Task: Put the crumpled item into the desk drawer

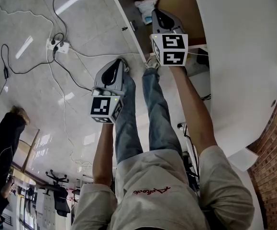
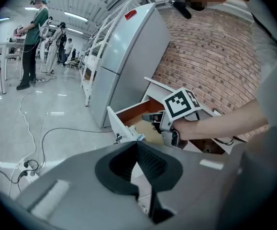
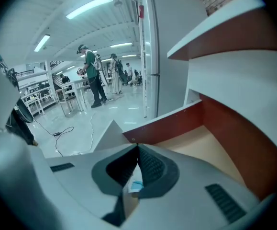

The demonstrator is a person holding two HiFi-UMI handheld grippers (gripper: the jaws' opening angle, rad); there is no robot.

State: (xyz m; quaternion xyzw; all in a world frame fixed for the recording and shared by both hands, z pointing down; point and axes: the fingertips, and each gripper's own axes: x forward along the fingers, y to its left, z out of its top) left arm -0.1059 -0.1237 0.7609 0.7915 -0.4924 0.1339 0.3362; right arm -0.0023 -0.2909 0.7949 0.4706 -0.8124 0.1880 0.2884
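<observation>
The desk drawer point(image 1: 127, 22) stands pulled out, its brown inside showing in the right gripper view point(image 3: 198, 145) and in the left gripper view point(image 2: 131, 115). A crumpled white item with a bit of blue point(image 1: 145, 5) is at the tip of my right gripper point(image 1: 154, 13), over the drawer's inside. That gripper point(image 3: 138, 146) has its jaws closed at the tips, and the white and blue item point(image 3: 135, 185) shows in the slit between them. My left gripper point(image 1: 123, 61) hangs lower, outside the drawer above the floor, jaws together point(image 2: 137, 144) and holding nothing.
The white desk top point(image 1: 243, 56) curves along the right. Cables and a power strip point(image 1: 59, 45) lie on the glossy floor. A grey fridge point(image 2: 128, 56) stands beyond the drawer by a brick wall point(image 2: 210, 66). People stand far off point(image 2: 33, 37).
</observation>
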